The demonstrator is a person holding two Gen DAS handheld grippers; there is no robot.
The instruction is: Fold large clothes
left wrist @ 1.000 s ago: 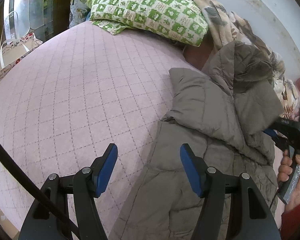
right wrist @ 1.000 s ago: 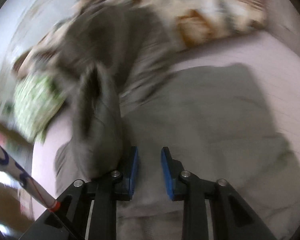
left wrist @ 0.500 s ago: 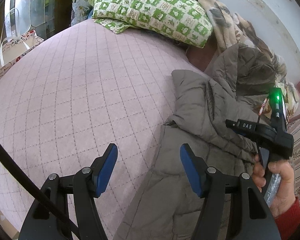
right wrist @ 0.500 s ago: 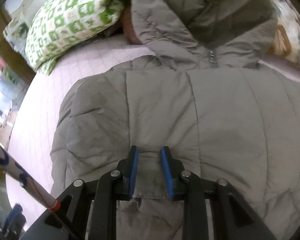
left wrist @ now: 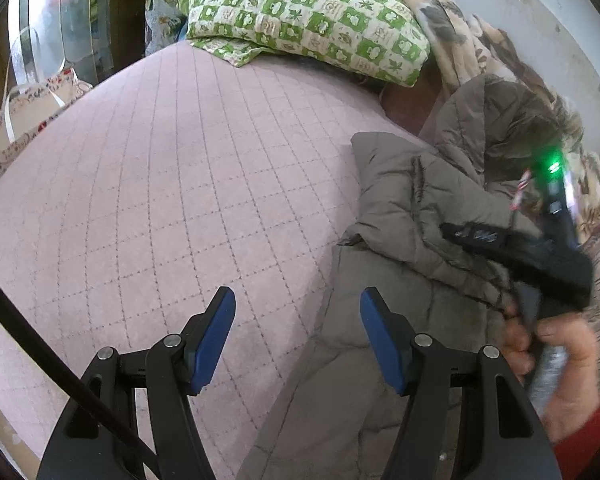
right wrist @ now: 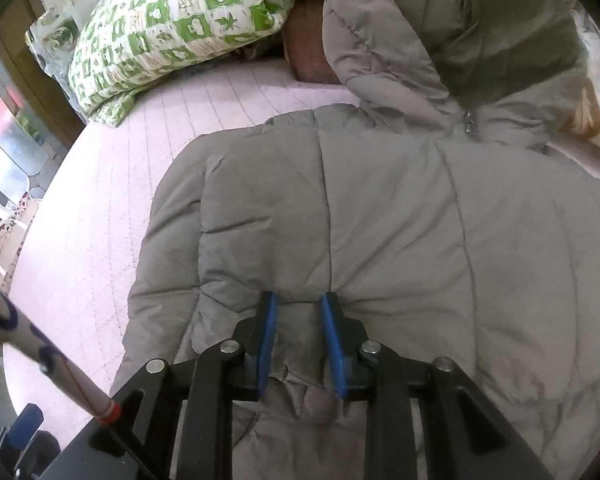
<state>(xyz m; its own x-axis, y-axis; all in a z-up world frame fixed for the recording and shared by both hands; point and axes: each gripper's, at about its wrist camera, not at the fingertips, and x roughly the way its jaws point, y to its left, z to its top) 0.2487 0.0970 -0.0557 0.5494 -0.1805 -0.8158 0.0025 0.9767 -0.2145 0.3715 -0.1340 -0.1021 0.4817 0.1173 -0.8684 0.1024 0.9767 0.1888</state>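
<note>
A grey quilted hooded jacket (right wrist: 400, 220) lies on a pink quilted bed (left wrist: 160, 184), its sleeve folded across the body and its hood (right wrist: 460, 36) toward the pillows. In the left wrist view the jacket (left wrist: 400, 248) fills the right side. My left gripper (left wrist: 298, 328) is open and empty, hovering over the jacket's left edge and the bed. My right gripper (right wrist: 298, 340) has its jaws narrowly apart with the folded sleeve's cuff between the pads. It also shows in the left wrist view (left wrist: 532, 256), held by a hand over the jacket.
A green-and-white patterned pillow (left wrist: 308, 16) lies at the head of the bed, with a floral blanket (left wrist: 460, 40) beside it. A patterned bag (left wrist: 24, 120) stands off the bed's left side. A white wall (left wrist: 540, 12) runs behind.
My right gripper carried the sleeve across the jacket's body and laid it flat, then settled low over it. My left gripper stayed open and nearly still.
</note>
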